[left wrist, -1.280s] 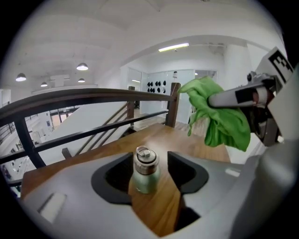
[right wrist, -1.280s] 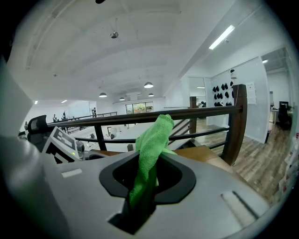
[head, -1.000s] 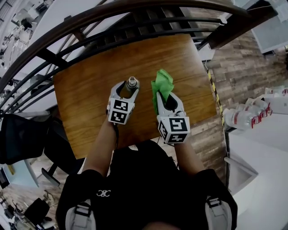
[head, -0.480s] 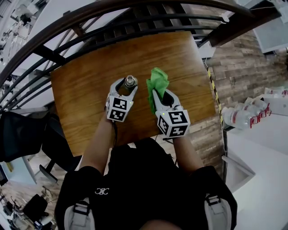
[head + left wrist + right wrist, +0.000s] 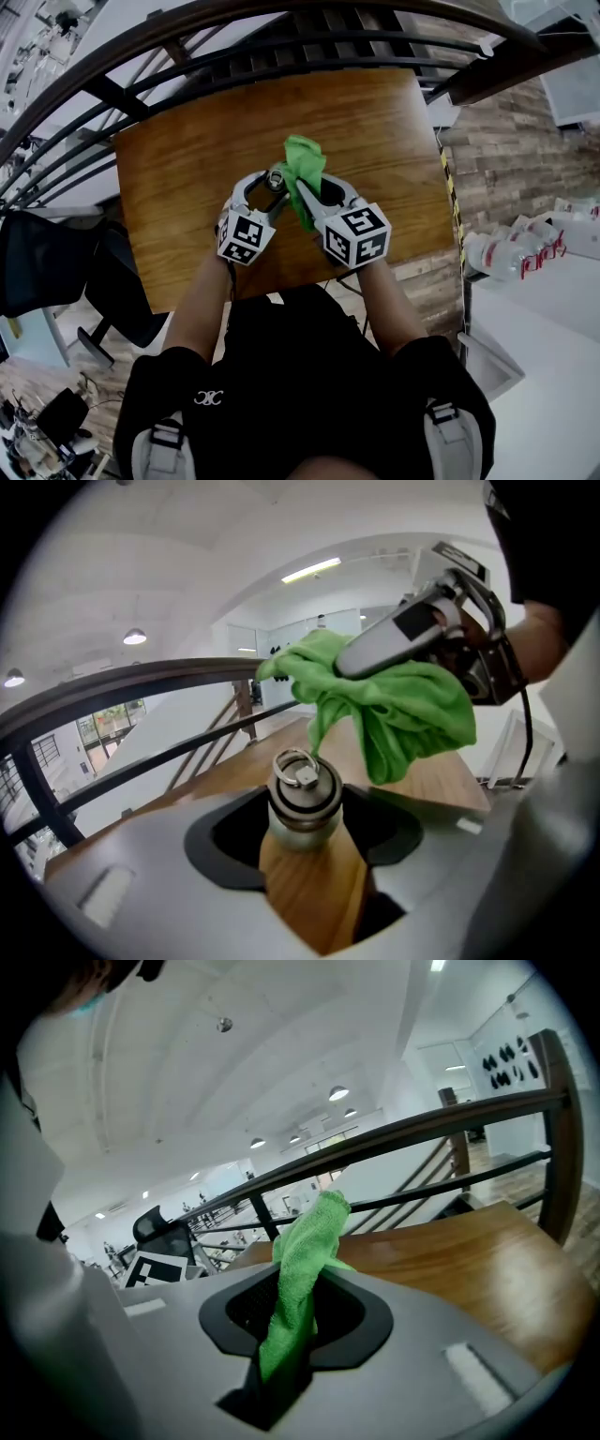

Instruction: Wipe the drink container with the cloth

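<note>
A small metal drink bottle [image 5: 274,177] with a ring on its cap stands on the wooden table [image 5: 178,178]. My left gripper [image 5: 263,182] is open around it, one finger on each side of the bottle [image 5: 302,797], which sits nearer the right finger. My right gripper [image 5: 317,189] is shut on a green cloth [image 5: 305,167] whose loose end sticks up past the fingertips. In the left gripper view the cloth [image 5: 398,705] hangs just above and to the right of the cap. The right gripper view shows the cloth [image 5: 298,1269] pinched between the pads.
A dark metal railing [image 5: 206,70] curves round the far side of the table. Past the right table edge are brick-pattern floor and several plastic water bottles [image 5: 511,248]. A black chair [image 5: 56,277] stands to the left.
My right gripper has swung left with the cloth, from beside the bottle to right over its cap. The left gripper stays around the bottle.
</note>
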`<act>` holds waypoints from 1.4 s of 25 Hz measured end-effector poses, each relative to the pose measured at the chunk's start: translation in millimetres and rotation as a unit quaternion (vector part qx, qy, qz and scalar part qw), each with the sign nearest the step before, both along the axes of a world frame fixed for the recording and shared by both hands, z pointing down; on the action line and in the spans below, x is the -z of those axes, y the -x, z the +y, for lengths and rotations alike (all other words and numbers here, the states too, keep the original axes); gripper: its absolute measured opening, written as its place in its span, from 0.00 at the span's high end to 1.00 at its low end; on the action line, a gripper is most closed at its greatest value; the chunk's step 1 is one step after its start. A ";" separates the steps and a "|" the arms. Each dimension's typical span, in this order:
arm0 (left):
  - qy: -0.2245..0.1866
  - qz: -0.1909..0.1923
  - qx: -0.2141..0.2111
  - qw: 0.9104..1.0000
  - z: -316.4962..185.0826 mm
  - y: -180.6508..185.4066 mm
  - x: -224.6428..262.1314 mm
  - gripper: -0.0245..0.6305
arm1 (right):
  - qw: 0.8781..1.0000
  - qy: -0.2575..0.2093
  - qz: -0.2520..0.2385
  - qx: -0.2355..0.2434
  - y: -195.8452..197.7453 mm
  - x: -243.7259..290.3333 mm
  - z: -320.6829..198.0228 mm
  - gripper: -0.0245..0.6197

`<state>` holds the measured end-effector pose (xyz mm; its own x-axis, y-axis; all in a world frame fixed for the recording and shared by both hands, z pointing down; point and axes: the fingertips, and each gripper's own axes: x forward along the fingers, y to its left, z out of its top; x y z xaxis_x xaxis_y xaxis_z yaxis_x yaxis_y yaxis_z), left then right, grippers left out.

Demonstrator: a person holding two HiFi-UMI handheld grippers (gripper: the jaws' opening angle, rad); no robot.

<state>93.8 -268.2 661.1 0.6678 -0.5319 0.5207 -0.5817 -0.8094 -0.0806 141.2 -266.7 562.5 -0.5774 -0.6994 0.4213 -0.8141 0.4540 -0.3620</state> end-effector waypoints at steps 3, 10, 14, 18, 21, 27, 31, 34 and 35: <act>0.003 0.002 -0.002 1.000 2.7 4.3 -1.4 0.51 | 0.998 0.011 0.012 0.058 20.1 -8.8 -5.7 0.85; 0.008 0.002 -0.001 1.000 11.5 12.3 -3.9 0.52 | 0.985 0.084 0.011 0.148 45.2 -34.9 -18.5 0.85; 0.014 -0.009 -0.012 1.000 20.1 13.6 -8.8 0.52 | 0.980 0.103 0.039 0.167 54.5 -52.8 -18.9 0.85; 0.023 -0.017 -0.014 0.999 25.9 17.2 -15.7 0.52 | 0.978 0.122 0.087 0.143 47.6 -72.1 -29.9 0.85; 0.022 -0.021 -0.018 0.999 29.9 15.9 -16.6 0.52 | 0.976 0.133 0.101 0.141 42.0 -80.7 -33.4 0.85; 0.013 -0.026 -0.029 0.999 27.8 10.0 -12.9 0.52 | 0.974 0.177 0.107 0.096 15.6 -103.4 -57.2 0.85; -0.001 -0.040 -0.050 0.998 29.4 6.1 -12.4 0.52 | 0.966 0.233 0.094 0.062 -6.3 -130.5 -63.0 0.85; -0.005 -0.049 -0.059 0.997 30.7 5.0 -12.4 0.52 | 0.960 0.258 0.079 0.081 -6.9 -133.6 -62.7 0.85; -0.006 -0.052 -0.062 0.997 30.8 4.7 -12.6 0.52 | 0.957 0.258 0.086 0.099 -4.4 -132.0 -62.1 0.85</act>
